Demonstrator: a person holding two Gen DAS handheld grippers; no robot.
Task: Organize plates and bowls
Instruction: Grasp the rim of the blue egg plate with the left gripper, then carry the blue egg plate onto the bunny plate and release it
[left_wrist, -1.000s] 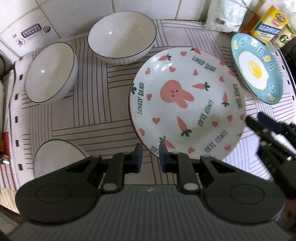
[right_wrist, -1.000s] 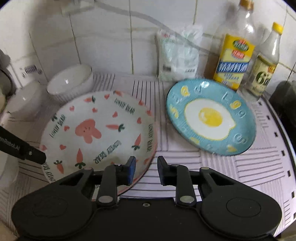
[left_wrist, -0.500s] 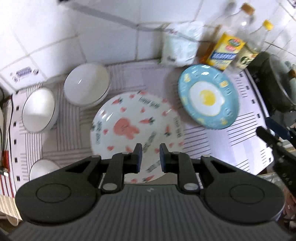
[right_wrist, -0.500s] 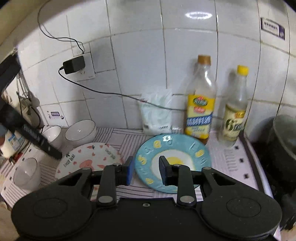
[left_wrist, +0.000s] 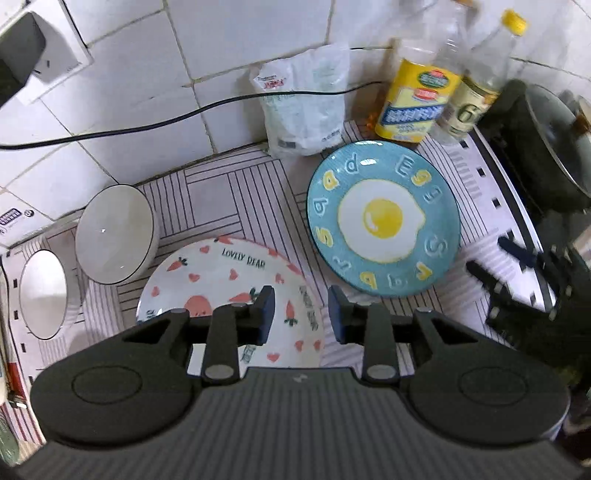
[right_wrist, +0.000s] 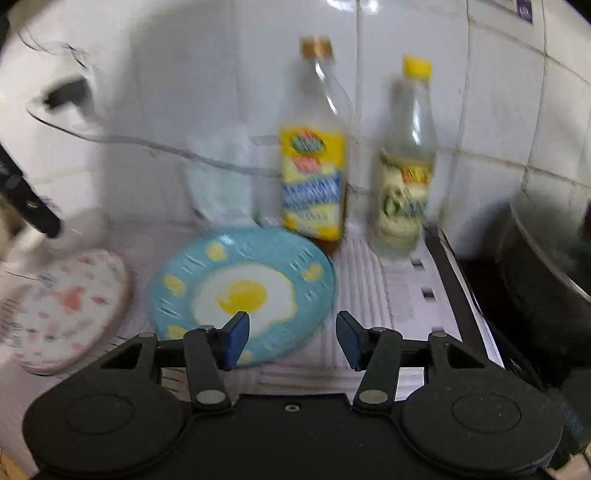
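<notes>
A blue plate with a fried-egg picture (left_wrist: 384, 221) lies on the striped mat; it also shows in the right wrist view (right_wrist: 243, 291). A white plate with a pink rabbit and carrots (left_wrist: 229, 299) lies left of it, blurred in the right wrist view (right_wrist: 66, 310). Two white bowls (left_wrist: 114, 236) (left_wrist: 42, 293) sit at the left. My left gripper (left_wrist: 301, 317) is open and empty above the rabbit plate's right edge. My right gripper (right_wrist: 291, 339) is open and empty above the blue plate's near rim; it shows at the right of the left wrist view (left_wrist: 517, 280).
Two bottles (left_wrist: 417, 99) (left_wrist: 476, 92) and a white bag (left_wrist: 306, 107) stand against the tiled wall. A dark pot (left_wrist: 546, 147) sits at the right. A black cable (left_wrist: 147, 125) runs along the wall from a socket (left_wrist: 33, 62).
Both grippers have opened wider. The left view has swung right toward the blue plate. The right gripper has come down closer to the blue plate, with motion blur.
</notes>
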